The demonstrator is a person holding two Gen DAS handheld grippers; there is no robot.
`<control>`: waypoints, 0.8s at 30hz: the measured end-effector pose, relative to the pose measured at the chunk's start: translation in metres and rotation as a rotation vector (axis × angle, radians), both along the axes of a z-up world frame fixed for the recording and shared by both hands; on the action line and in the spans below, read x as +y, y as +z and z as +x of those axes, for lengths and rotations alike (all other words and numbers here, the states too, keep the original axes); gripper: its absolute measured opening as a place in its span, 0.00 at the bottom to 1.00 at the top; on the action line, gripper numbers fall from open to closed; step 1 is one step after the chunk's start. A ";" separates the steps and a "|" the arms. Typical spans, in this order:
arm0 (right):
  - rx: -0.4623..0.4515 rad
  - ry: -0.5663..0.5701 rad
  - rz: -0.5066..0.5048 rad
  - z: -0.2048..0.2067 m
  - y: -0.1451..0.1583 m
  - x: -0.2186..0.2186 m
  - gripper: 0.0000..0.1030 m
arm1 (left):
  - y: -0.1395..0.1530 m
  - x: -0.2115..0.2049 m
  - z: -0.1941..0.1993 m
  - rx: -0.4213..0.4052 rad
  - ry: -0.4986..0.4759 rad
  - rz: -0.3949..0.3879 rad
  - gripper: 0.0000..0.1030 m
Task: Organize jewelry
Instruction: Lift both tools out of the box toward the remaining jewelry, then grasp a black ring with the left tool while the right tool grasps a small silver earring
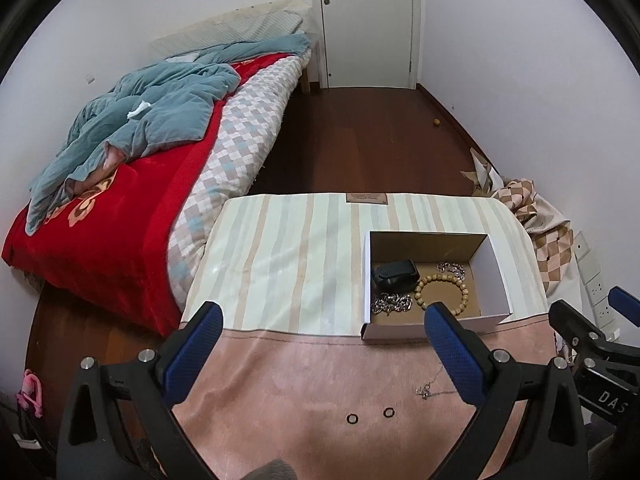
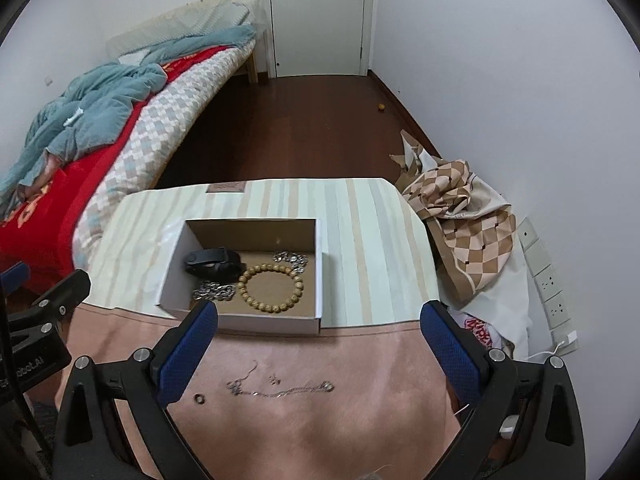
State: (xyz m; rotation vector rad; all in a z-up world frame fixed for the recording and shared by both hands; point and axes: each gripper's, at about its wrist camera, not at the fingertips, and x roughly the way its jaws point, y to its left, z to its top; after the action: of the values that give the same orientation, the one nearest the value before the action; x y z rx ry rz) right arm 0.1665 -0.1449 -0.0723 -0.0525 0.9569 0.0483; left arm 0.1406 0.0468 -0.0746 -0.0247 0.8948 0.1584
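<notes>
An open white cardboard box (image 1: 498,264) (image 2: 172,264) sits on the striped cloth. Inside lie a black band (image 1: 394,275) (image 2: 214,261), a wooden bead bracelet (image 1: 442,292) (image 2: 270,288) and silver chains (image 1: 391,303) (image 2: 214,292). On the pink cloth in front lie a thin silver necklace (image 2: 280,390) (image 1: 426,390) and two small dark rings (image 1: 352,418) (image 1: 388,412); one ring (image 2: 199,399) shows in the right wrist view. My left gripper (image 1: 324,324) is open and empty above the pink cloth. My right gripper (image 2: 318,324) is open and empty above the necklace.
A bed (image 1: 120,208) with a red blanket stands to the left. A checked cloth heap (image 2: 464,216) lies right of the table, by wall sockets (image 2: 552,280). A white door (image 2: 318,16) is at the far end of the brown floor.
</notes>
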 end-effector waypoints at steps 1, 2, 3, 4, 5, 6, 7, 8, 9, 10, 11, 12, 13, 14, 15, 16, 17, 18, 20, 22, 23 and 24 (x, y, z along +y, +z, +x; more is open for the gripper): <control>-0.001 -0.004 0.009 -0.004 0.001 -0.001 0.99 | -0.001 0.002 -0.002 -0.001 0.005 -0.002 1.00; 0.002 -0.007 0.017 -0.007 0.000 -0.003 0.99 | -0.004 0.003 -0.006 0.001 0.018 0.002 1.00; 0.006 -0.012 0.021 -0.010 -0.002 -0.005 0.99 | -0.009 0.004 -0.009 0.006 0.033 0.007 1.00; 0.009 -0.020 0.027 -0.014 -0.005 -0.008 0.99 | -0.016 0.005 -0.013 0.012 0.047 0.010 1.00; 0.014 -0.034 0.045 -0.017 -0.010 -0.013 0.99 | -0.023 0.005 -0.016 0.020 0.058 0.015 1.00; 0.022 -0.042 0.056 -0.019 -0.016 -0.017 0.99 | -0.032 0.006 -0.019 0.033 0.070 0.027 1.00; 0.043 -0.062 0.070 -0.022 -0.027 -0.024 0.99 | -0.042 0.006 -0.021 0.048 0.082 0.038 1.00; 0.060 -0.081 0.083 -0.025 -0.038 -0.031 0.99 | -0.053 0.008 -0.023 0.069 0.096 0.041 1.00; 0.080 -0.103 0.097 -0.027 -0.051 -0.039 0.99 | -0.066 0.010 -0.024 0.092 0.108 0.039 1.00; 0.102 -0.122 0.111 -0.029 -0.065 -0.046 0.99 | -0.077 0.011 -0.025 0.115 0.115 0.039 1.00; 0.122 -0.138 0.125 -0.031 -0.079 -0.053 0.99 | -0.086 0.012 -0.026 0.136 0.122 0.043 1.00; 0.141 -0.153 0.137 -0.032 -0.093 -0.058 0.98 | -0.099 0.012 -0.026 0.164 0.131 0.046 1.00; 0.159 -0.158 0.151 -0.033 -0.107 -0.062 0.93 | -0.107 0.013 -0.027 0.182 0.136 0.048 1.00; 0.172 -0.157 0.162 -0.034 -0.119 -0.065 0.88 | -0.117 0.013 -0.026 0.200 0.142 0.055 1.00; 0.179 -0.158 0.159 -0.034 -0.127 -0.065 0.80 | -0.122 0.014 -0.026 0.210 0.146 0.063 1.00; 0.181 -0.154 0.145 -0.034 -0.139 -0.066 0.72 | -0.127 0.013 -0.027 0.215 0.148 0.066 1.00; 0.176 -0.147 0.137 -0.034 -0.147 -0.065 0.70 | -0.130 0.013 -0.027 0.216 0.149 0.067 1.00; 0.171 -0.141 0.134 -0.035 -0.151 -0.065 0.66 | -0.133 0.013 -0.027 0.217 0.150 0.072 1.00; 0.155 -0.116 0.134 -0.035 -0.162 -0.061 0.63 | -0.137 0.014 -0.027 0.221 0.149 0.070 1.00; 0.138 -0.091 0.123 -0.034 -0.168 -0.055 0.57 | -0.139 0.017 -0.027 0.226 0.153 0.065 1.00; 0.133 -0.078 0.119 -0.033 -0.170 -0.051 0.57 | -0.141 0.018 -0.027 0.230 0.154 0.060 1.00; 0.129 -0.073 0.109 -0.032 -0.171 -0.048 0.56 | -0.142 0.020 -0.028 0.233 0.154 0.055 1.00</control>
State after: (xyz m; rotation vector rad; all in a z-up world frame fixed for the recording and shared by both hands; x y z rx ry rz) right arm 0.1348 -0.1928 -0.2429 0.0871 1.0833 0.0372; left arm 0.1126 0.0668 -0.2167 -0.0241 1.1206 0.3352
